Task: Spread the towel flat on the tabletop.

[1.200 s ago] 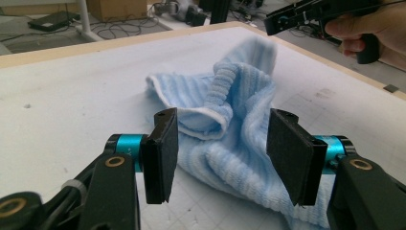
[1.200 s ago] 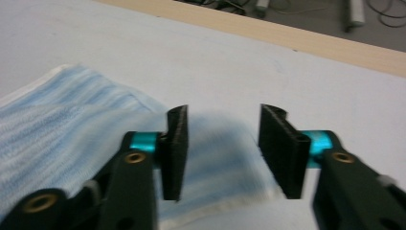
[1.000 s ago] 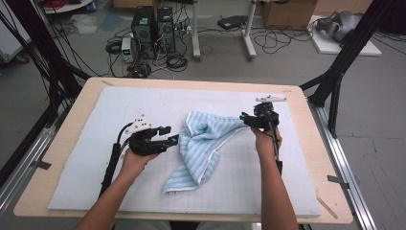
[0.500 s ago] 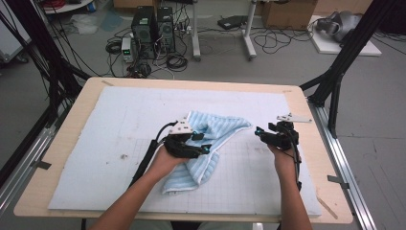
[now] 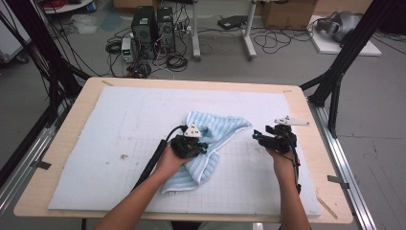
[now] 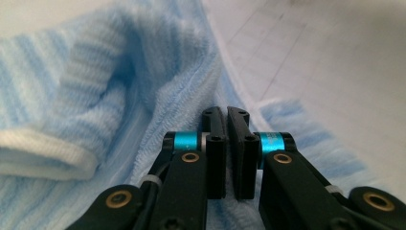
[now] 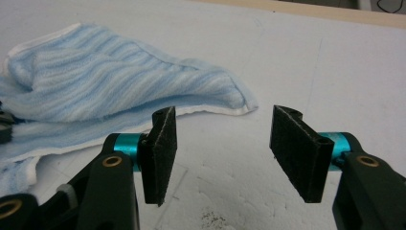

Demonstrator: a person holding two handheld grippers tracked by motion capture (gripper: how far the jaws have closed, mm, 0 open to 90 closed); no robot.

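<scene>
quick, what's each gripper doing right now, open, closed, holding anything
Left gripper: fingers have just closed, pinching the blue striped towel.
Right gripper: open, holding nothing, just short of the towel's corner.

Left gripper [image 5: 203,146] clamps down on towel [image 5: 225,128]

Its jaws have just closed on the striped cloth, after sliding in from the mat's left.

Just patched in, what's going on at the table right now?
A person is working a crumpled blue striped towel on a white mat with two hand-held grippers. The left gripper has just closed its jaws; they sit nearly together on the towel's middle, apparently pinching a fold. The right gripper is open and holds nothing, hovering over bare mat just off the towel's right corner.
</scene>
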